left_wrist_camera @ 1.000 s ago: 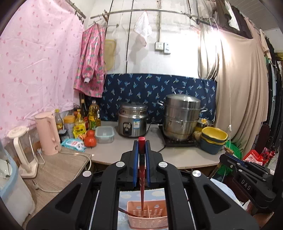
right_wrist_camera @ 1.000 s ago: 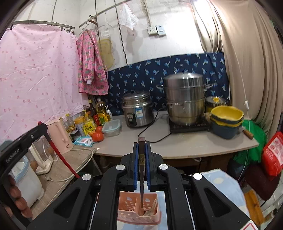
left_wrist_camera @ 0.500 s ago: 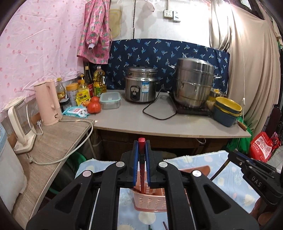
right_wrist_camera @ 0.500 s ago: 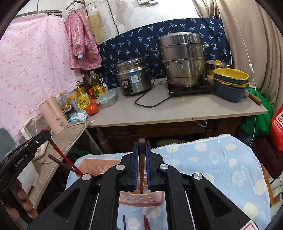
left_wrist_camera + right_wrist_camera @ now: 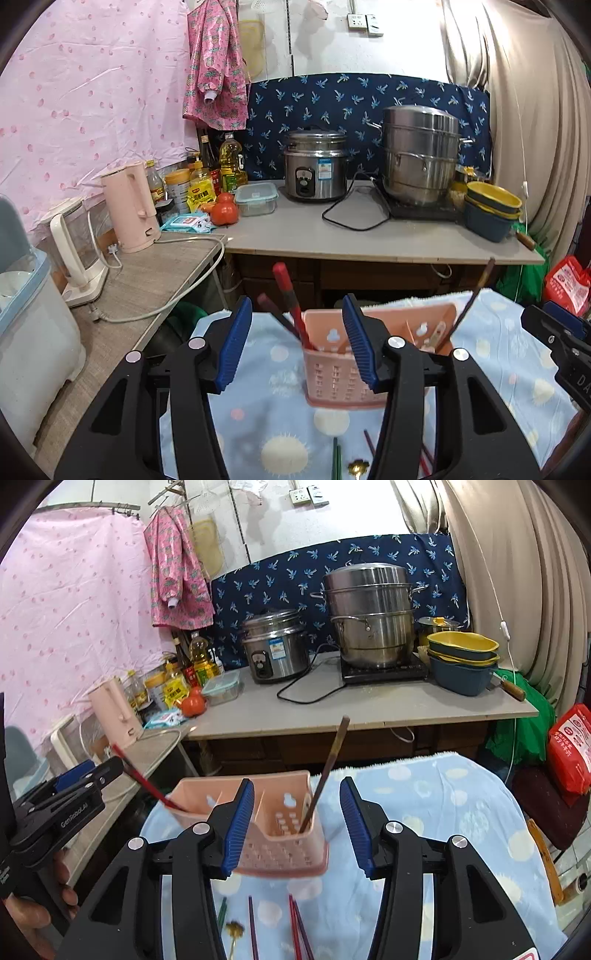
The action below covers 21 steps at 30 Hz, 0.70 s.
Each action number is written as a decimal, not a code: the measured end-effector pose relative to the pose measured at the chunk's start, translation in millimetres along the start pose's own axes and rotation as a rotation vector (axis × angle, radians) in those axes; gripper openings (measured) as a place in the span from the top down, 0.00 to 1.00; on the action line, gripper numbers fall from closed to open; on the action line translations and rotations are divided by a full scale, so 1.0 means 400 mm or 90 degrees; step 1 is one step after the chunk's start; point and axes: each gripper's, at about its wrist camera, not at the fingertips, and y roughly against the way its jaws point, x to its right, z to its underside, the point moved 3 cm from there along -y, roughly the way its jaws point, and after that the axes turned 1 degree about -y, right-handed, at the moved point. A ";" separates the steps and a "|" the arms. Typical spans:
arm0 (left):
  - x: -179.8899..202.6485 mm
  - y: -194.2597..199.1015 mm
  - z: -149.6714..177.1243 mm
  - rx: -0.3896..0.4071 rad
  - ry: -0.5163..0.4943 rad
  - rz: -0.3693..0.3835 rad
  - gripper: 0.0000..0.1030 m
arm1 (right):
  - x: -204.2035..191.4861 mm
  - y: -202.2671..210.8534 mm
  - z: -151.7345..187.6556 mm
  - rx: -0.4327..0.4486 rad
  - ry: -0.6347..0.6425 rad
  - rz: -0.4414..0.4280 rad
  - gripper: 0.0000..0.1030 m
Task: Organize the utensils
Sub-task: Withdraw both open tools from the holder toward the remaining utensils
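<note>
- Left gripper (image 5: 293,347): jaws spread wide, holding nothing; its blue pads (image 5: 236,343) flank the caddy's left half.
- Red chopstick (image 5: 293,306): stands in the caddy's left compartment, tilted toward 11 o'clock, free of both pads. A darker stick (image 5: 275,314) leans beside it.
- Caddy (image 5: 373,376): pink, perforated, upright on the blue dotted cloth (image 5: 266,417), at 12 o'clock from both grippers.
- Brown chopstick (image 5: 327,771): stands in the caddy's right compartment, tip leaning toward 1 o'clock, touching neither pad.
- Right gripper (image 5: 297,823): jaws wide apart, empty, straddling the caddy's right half.
- Loose chopsticks (image 5: 293,926) and a gold spoon (image 5: 234,932) lie on the cloth at 6 o'clock from the caddy.
- Far back at 12 o'clock, a counter (image 5: 369,709) carries a rice cooker (image 5: 275,646) and steamer (image 5: 371,616).
</note>
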 end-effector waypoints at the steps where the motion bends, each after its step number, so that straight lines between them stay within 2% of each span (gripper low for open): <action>1: 0.001 0.010 0.015 -0.005 -0.001 0.001 0.53 | -0.002 0.009 0.013 -0.003 0.005 0.001 0.54; 8: 0.016 0.067 0.114 -0.042 -0.013 0.006 0.53 | -0.005 0.073 0.137 -0.051 0.021 0.003 0.54; 21: 0.042 0.148 0.330 -0.123 -0.014 0.027 0.53 | -0.001 0.162 0.356 -0.117 0.081 0.045 0.54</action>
